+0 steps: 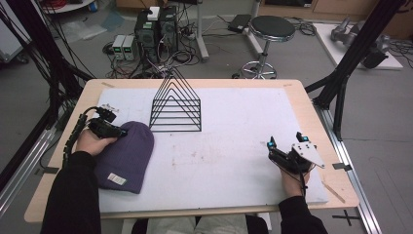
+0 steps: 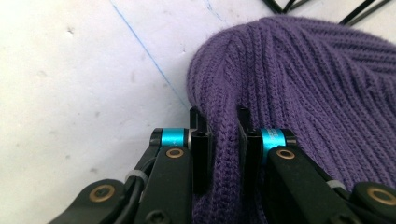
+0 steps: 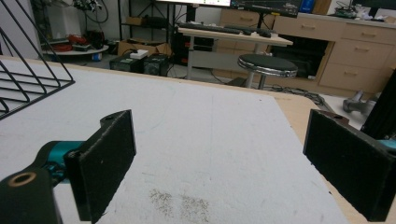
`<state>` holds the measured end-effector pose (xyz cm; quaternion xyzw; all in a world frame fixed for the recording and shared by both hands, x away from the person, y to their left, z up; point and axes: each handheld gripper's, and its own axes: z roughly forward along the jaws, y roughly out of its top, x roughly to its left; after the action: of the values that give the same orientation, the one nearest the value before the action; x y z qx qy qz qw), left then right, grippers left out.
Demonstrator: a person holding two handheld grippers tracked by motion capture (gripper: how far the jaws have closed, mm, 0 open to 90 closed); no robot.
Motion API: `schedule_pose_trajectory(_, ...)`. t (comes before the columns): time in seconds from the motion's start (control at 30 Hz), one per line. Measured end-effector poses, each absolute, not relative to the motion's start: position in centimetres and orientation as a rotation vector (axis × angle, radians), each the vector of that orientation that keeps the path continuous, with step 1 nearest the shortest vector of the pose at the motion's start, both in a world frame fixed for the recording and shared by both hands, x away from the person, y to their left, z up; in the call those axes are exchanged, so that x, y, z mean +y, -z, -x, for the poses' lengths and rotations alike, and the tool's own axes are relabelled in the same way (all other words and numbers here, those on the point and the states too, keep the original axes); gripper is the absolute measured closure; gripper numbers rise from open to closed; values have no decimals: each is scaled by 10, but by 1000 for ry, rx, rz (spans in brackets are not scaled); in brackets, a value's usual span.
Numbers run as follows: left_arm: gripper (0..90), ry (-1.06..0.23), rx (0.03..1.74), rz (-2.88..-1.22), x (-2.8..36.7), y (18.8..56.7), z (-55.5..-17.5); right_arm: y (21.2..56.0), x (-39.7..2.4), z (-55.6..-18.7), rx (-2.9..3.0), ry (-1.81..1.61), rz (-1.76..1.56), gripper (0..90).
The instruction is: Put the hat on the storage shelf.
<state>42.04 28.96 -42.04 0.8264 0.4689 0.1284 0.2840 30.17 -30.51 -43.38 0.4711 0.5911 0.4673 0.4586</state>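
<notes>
A purple rib-knit beanie [image 2: 299,88] lies flat, white label at its cuff, a ridge pinched in the left gripper [image 2: 223,140]; at four o'clock, the right gripper [image 3: 219,158] gapes unladen.

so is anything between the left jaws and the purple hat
Nothing visible: the left gripper is already shut on a ridge of the purple hat, knit pinched directly between the jaws. The wire rack stands apart, beyond the hat.

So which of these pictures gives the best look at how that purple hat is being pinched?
The left gripper view: the left gripper has a fold of the purple hat clamped between its fingers, close up. The high view shows the whole hat lying flat, the grip hidden by the hand. The right gripper view faces elsewhere.
</notes>
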Motion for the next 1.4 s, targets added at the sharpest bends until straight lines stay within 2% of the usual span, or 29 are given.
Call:
schedule_pose_trajectory(0.2,787,-391,1223,-2170,290,411,-413,434,-304,-302,1463,-1148,-1154,84)
schedule_pose_trajectory(0.43,781,-492,1132,-2067,292,385,-391,434,-302,-301,1468,-1154,-1149,84)
schedule_pose_trajectory(0.7,780,-593,1049,-1944,289,375,-362,434,-301,-301,1472,-1151,-1158,84)
schedule_pose_trajectory(1.4,780,-768,904,-1666,269,340,-331,434,-300,-301,1467,-1143,-1146,84)
